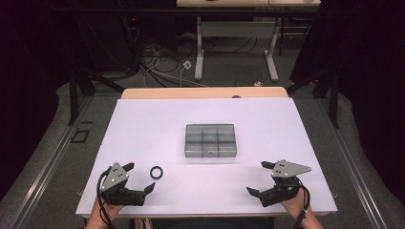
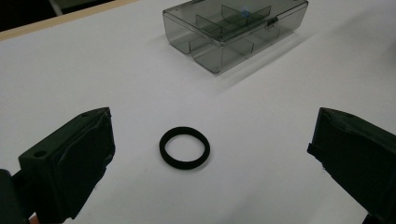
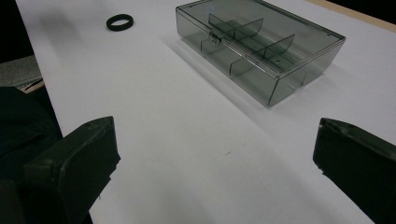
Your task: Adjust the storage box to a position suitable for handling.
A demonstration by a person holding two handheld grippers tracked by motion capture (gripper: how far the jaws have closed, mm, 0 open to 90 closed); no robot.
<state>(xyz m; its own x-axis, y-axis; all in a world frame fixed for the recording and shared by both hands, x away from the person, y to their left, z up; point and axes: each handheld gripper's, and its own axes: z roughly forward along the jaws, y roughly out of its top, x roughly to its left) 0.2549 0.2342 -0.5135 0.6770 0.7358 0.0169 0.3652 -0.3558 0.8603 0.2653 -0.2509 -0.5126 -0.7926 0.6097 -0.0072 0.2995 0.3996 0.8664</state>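
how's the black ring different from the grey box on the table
The black ring is small, round and opaque; the grey box is far bigger, rectangular and see-through, with dividers inside. The black ring lies just ahead of the left gripper, between its open jaws in the left gripper view; the grey box sits mid-table, farther off. Both rest flat on the white table.

Lower left of the high view: black two-jaw left gripper (image 1: 141,177), grey three-cornered plate with dark screw holes on top, black cable looping beside it. Lower right: matching black right gripper (image 1: 261,177), same grey plate, cable trailing down.
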